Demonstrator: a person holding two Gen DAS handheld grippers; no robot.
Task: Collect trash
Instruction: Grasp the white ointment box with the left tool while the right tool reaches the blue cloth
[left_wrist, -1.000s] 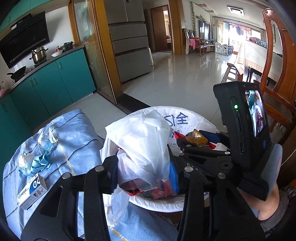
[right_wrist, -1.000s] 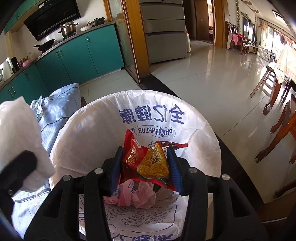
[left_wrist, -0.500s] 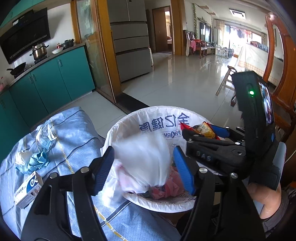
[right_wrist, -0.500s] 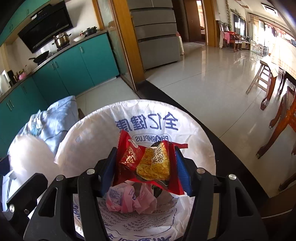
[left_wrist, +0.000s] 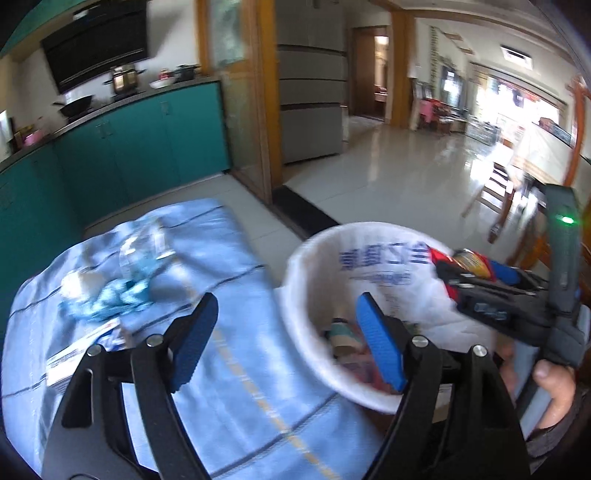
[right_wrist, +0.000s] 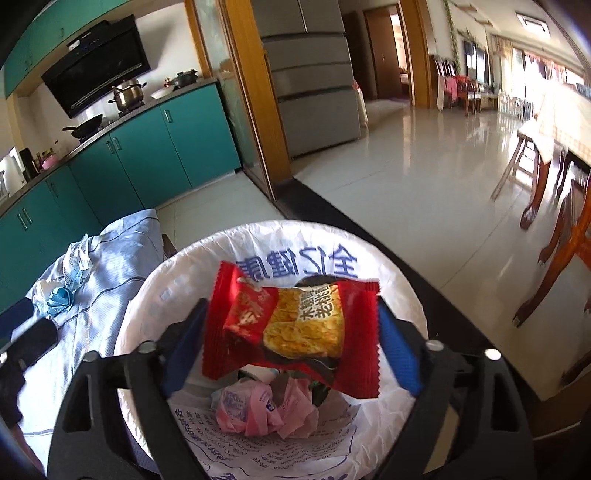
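A bin lined with a white printed bag stands beside the blue-clothed table; it also shows in the left wrist view. My right gripper is over the bin, its jaws spread wide, with a red and yellow snack wrapper between them. Pink crumpled plastic lies in the bin. My left gripper is open and empty over the table edge and bin rim. Blue crumpled trash and a small box lie on the table.
The table has a light blue cloth. Teal kitchen cabinets stand behind it. A shiny tiled floor runs to the right, with wooden chairs and a stool at its edge.
My left gripper opened and let the white plastic bag fall into the bin, then swung left toward the table. My right gripper's jaws spread wider around the snack wrapper.
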